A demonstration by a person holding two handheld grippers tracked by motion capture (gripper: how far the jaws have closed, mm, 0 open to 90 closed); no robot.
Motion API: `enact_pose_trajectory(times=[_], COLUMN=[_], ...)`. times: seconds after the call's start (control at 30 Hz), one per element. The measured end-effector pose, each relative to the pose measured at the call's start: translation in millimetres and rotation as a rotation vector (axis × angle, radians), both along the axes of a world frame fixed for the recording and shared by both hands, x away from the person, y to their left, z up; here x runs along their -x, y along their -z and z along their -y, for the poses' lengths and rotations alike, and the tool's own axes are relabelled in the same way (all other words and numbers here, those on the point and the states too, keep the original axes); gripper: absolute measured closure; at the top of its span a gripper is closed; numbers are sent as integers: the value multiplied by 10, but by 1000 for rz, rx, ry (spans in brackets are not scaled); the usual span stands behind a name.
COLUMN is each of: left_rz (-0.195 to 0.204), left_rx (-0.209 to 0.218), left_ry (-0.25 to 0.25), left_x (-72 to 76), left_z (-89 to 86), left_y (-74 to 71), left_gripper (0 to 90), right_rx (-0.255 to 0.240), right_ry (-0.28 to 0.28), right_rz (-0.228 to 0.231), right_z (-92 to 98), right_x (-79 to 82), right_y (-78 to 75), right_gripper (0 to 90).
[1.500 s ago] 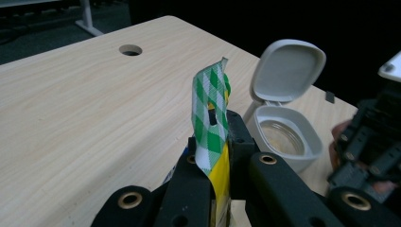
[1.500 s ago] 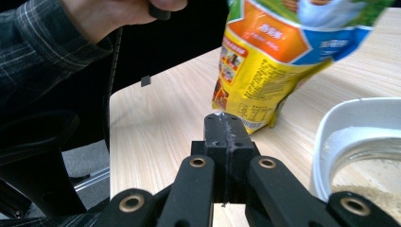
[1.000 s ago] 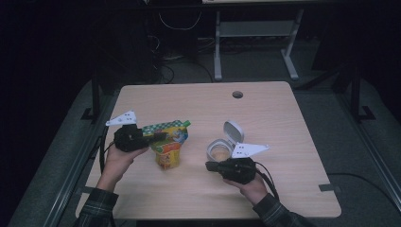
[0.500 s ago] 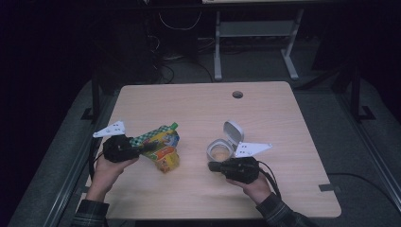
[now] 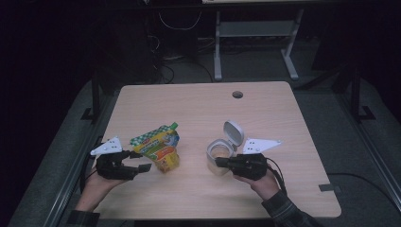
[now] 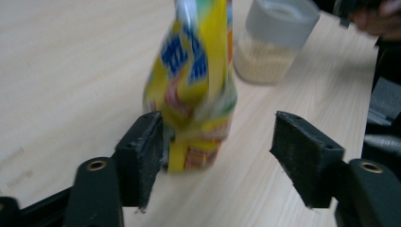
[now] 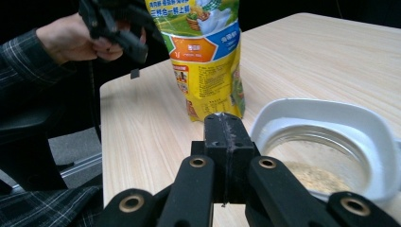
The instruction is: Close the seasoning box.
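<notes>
Table (image 5: pixel 293 156): light wood, round cable hole (image 5: pixel 237 94) near the far edge. Floor around it is dark, with a desk frame (image 5: pixel 255 42) behind.

Bag (image 5: pixel 158 147): yellow-green snack pouch, left of centre on the table, base down and top leaning toward the far left. In the left gripper view the bag (image 6: pixel 196 90) stands on the tabletop just ahead of the jaws, closer to the left-hand pad, which sits at its lower edge (contact or a thin gap, can't tell, the frame is blurred). The other pad is well clear of it. In the right gripper view the bag (image 7: pixel 208 56) stands upright beyond the jar.

Jar (image 5: pixel 220 152): clear container with a white rim and a hinged lid flipped up and back, right of centre, apart from the bag. Pale granular fill low inside, seen through the wall in the left gripper view (image 6: pixel 276 42) and from above in the right gripper view (image 7: pixel 331 146).

Left gripper (image 5: pixel 142 161): just beside the bag's base on its near-left side, jaws pointing at it. Jaws have just been opening and now stand apart, released, nothing clamped; the bag's lower part sits between them.

Right gripper (image 5: pixel 218 161): jaws clenched together, nothing between them, tip at the jar's near wall just below the rim (touching or just short, can't tell). Hand (image 5: pixel 257 182) behind it, plaid sleeve (image 5: pixel 283 213) at the table's near edge.
</notes>
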State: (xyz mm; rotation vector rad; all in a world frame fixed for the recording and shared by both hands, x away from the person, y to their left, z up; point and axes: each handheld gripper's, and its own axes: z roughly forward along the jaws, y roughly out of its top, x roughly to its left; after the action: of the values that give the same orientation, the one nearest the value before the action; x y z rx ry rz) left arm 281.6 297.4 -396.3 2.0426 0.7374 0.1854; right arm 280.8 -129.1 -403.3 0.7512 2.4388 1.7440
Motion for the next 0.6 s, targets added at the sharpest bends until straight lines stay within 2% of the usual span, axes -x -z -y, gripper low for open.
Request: enact_pose_trajectory(times=[0.23, 0.43, 0.47, 0.6], left_rz=[-5, -28, -37, -42], left_rx=[-51, -60, -65, -82], left_ry=[-24, -39, -40, -36], left_x=[94, 158, 184, 210], left_z=[4, 13, 19, 27], left_y=[207, 322, 360, 401], left_gripper=[228, 189, 181, 178], right_rx=[2, 9, 27, 31], right_ry=[51, 106, 126, 150], right_rz=[18, 26, 36, 42], right_z=[204, 377, 432, 544], right_x=[20, 8, 6, -11], right_y=[-51, -52, -43, -35], right_gripper=[900, 899, 900, 900])
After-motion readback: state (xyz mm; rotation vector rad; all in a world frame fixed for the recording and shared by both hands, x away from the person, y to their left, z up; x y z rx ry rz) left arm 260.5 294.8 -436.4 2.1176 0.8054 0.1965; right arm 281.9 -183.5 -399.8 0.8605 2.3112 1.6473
